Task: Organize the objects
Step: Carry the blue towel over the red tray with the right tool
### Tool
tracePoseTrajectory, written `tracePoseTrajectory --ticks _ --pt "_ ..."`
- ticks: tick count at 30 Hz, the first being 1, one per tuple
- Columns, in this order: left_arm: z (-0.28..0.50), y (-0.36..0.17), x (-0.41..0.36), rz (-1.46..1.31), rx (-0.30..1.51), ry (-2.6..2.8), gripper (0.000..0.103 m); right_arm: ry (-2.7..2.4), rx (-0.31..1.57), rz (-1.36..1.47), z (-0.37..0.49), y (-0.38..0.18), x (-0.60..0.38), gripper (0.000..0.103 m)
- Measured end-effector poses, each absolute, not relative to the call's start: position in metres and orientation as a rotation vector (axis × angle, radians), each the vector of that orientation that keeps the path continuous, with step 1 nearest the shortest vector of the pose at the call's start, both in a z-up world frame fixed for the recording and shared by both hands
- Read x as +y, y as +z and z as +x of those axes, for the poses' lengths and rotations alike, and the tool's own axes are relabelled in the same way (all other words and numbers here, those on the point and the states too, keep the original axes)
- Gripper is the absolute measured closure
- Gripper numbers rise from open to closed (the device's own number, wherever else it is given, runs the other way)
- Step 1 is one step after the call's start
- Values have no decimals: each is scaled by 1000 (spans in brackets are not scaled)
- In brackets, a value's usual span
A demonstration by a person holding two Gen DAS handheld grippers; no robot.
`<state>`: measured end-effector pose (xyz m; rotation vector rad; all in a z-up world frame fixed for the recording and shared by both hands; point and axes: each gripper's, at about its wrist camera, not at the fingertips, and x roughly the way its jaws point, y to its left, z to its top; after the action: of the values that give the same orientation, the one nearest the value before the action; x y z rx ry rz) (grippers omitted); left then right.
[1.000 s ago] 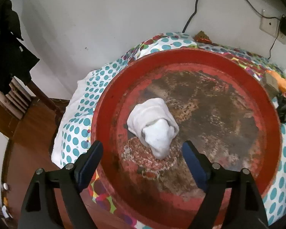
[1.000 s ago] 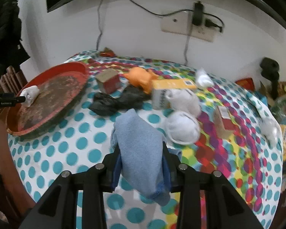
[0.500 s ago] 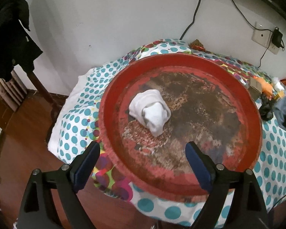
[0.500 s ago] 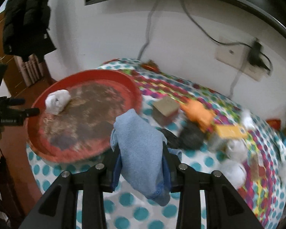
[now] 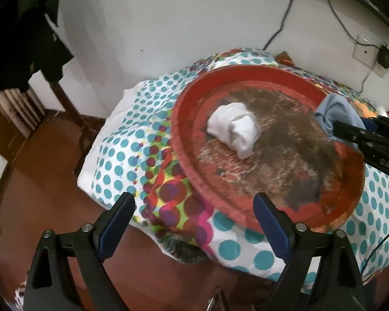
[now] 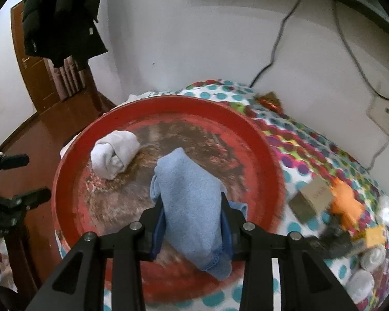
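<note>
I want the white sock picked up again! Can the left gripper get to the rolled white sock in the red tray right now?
Probably yes. The left gripper is open and empty, and the rolled white sock lies uncovered in the red tray. The right gripper, holding the blue cloth, is off to the side, not between them.

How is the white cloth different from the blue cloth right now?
The white cloth is rolled into a bundle; the blue cloth hangs in loose folds. The white cloth lies free in the red tray; the blue cloth is clamped in the right gripper above it. Both are soft fabric.
</note>
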<state>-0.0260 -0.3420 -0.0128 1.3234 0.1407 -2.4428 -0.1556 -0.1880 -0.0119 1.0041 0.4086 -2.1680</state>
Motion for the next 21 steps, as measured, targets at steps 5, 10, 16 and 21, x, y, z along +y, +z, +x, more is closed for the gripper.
tracePoseTrajectory --ticks 5,10,16,21 --pt "-17 -15 -355 1323 153 -2406 11 -2129 392 1057 -169 -25 -217 67" --pt "-11 -17 -365 1327 175 -2378 11 -2098 368 1111 -187 -38 -241 67" --pt "-11 -22 -369 1338 186 -2364 11 -2088 396 1127 -195 -44 -258 64" --pt "-17 -23 -365 1349 184 -2365 11 -2092 423 1150 -196 -48 -260 57"
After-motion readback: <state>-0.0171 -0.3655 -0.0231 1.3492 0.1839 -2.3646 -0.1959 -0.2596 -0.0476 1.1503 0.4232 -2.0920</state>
